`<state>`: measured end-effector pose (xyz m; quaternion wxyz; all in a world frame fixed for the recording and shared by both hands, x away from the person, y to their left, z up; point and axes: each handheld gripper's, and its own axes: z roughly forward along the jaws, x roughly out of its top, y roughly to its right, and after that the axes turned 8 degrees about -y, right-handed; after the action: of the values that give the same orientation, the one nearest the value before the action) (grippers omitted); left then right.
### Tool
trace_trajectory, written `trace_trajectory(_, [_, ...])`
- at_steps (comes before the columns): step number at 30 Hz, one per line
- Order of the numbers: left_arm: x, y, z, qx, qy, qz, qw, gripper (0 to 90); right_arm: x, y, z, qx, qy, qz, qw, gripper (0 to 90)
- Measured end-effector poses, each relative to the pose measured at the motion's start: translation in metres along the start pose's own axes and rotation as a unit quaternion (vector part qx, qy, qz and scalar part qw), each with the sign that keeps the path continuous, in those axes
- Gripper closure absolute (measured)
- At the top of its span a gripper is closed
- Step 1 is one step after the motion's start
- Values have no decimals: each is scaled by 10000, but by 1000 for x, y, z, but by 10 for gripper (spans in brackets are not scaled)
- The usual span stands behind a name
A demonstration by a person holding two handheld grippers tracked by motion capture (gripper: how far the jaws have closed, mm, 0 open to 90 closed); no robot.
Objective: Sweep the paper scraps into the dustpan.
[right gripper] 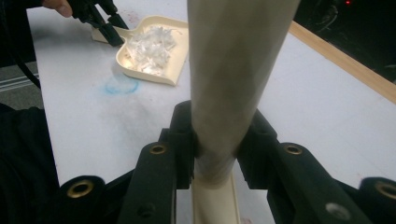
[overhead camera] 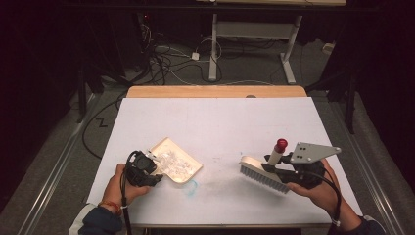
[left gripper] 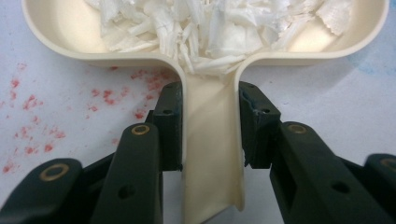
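Dustpan (overhead camera: 177, 161) sits on the white table (overhead camera: 220, 122) near its left front, full of white shreds (left gripper: 210, 23); our left gripper (left gripper: 210, 130) is clamped on its handle. Our right gripper (right gripper: 217, 135) is clamped on the brush (overhead camera: 264, 174) handle, brush tilted above the table's right side.
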<state>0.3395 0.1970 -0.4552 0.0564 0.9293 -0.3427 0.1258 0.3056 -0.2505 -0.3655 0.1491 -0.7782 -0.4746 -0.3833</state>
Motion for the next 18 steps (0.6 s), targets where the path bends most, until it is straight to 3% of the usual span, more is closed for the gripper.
trace_trajectory(8, [3,-6,0,91,103,-165,9998,633,-17,18,-25,157,-132,246,9995,709])
trace_trajectory(12, [6,-7,2,147,155,-266,9994,633,-22,22,-25,133,-297,225,9992,709])
trace_trajectory(15, [8,-8,2,355,108,-291,9989,633,-26,25,-23,196,-338,292,9988,708])
trace_trajectory(18, [11,-11,2,276,206,-379,9987,633,-29,27,-20,245,-409,298,9984,708])
